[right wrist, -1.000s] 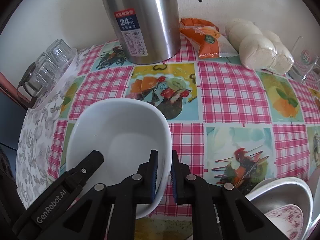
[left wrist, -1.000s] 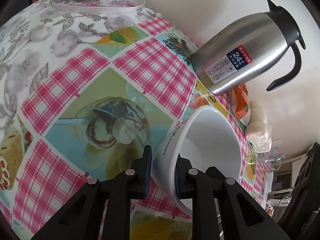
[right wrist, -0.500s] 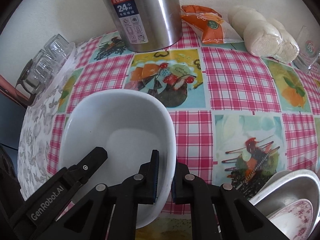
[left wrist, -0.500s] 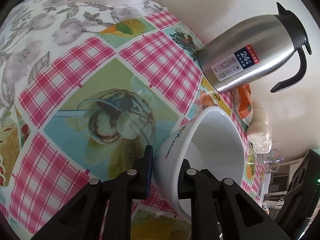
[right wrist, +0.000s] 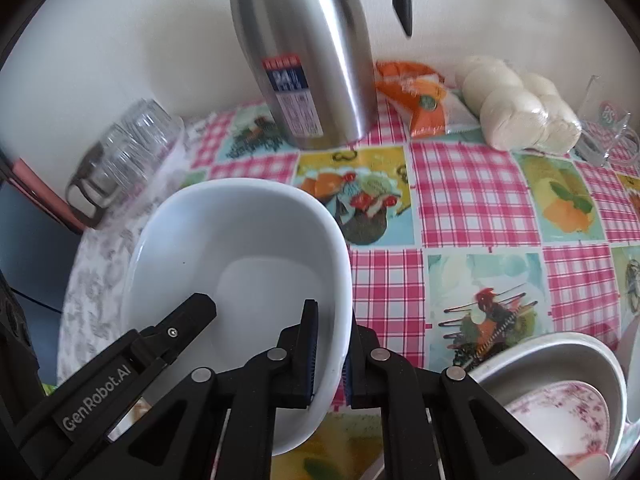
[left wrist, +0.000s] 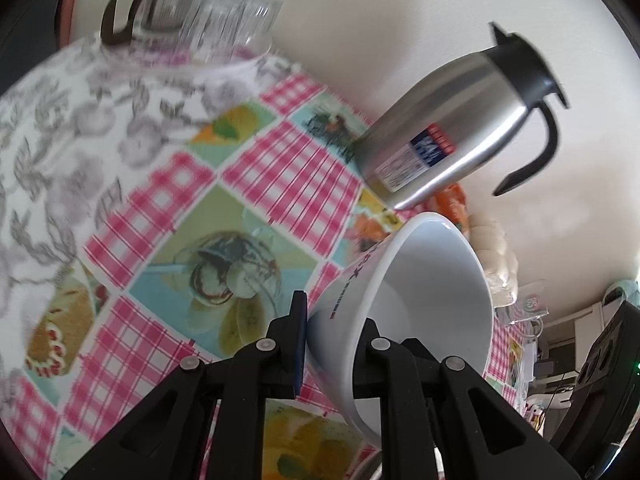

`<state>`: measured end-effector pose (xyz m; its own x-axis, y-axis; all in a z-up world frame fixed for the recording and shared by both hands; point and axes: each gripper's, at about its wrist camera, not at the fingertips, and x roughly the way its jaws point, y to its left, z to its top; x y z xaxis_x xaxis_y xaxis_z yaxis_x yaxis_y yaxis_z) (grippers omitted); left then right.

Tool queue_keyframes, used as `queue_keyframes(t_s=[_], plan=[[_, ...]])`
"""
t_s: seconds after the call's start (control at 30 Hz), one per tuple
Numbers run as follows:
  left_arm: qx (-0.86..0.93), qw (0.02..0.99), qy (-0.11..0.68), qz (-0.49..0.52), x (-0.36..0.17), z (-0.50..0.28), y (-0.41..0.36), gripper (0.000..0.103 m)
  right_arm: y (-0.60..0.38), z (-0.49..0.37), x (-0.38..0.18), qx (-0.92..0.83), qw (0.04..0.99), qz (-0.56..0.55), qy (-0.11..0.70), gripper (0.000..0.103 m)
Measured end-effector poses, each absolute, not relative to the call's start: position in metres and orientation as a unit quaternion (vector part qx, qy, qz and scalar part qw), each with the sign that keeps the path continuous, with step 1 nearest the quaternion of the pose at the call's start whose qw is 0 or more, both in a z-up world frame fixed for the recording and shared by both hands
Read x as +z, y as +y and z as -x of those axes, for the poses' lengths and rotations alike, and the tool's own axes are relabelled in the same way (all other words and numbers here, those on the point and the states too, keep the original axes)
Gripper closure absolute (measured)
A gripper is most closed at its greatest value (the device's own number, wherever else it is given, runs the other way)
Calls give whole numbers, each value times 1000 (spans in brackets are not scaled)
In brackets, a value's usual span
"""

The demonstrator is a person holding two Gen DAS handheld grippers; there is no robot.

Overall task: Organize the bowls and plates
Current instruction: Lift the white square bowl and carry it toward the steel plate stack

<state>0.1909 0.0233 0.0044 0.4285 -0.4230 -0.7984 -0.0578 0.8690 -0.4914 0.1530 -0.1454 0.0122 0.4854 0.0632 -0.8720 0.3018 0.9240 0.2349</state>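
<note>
Both clamped on white square bowl [right wrist: 240, 264] rim, left gripper [left wrist: 332, 344] at 7 o'clock, right gripper [right wrist: 330, 352] at 4 o'clock; bowl off checkered tablecloth [right wrist: 472, 208], steel thermos [right wrist: 308, 52] at 12.

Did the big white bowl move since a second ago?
Yes. The white bowl, pinched by both grippers, has come up off the tablecloth; in the right wrist view it covers more checks toward the steel jug.
</note>
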Motion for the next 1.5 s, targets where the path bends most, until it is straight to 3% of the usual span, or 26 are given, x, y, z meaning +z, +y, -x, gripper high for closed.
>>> queue_keyframes(t_s=[0.53, 1.5], plan=[[-158, 833, 484, 215, 77, -142, 6, 88, -156, -94, 89, -75, 875, -190, 440, 92], [-235, 840, 470, 133, 117, -57, -104, 88, -253, 35, 109, -125, 881, -282, 360, 90]])
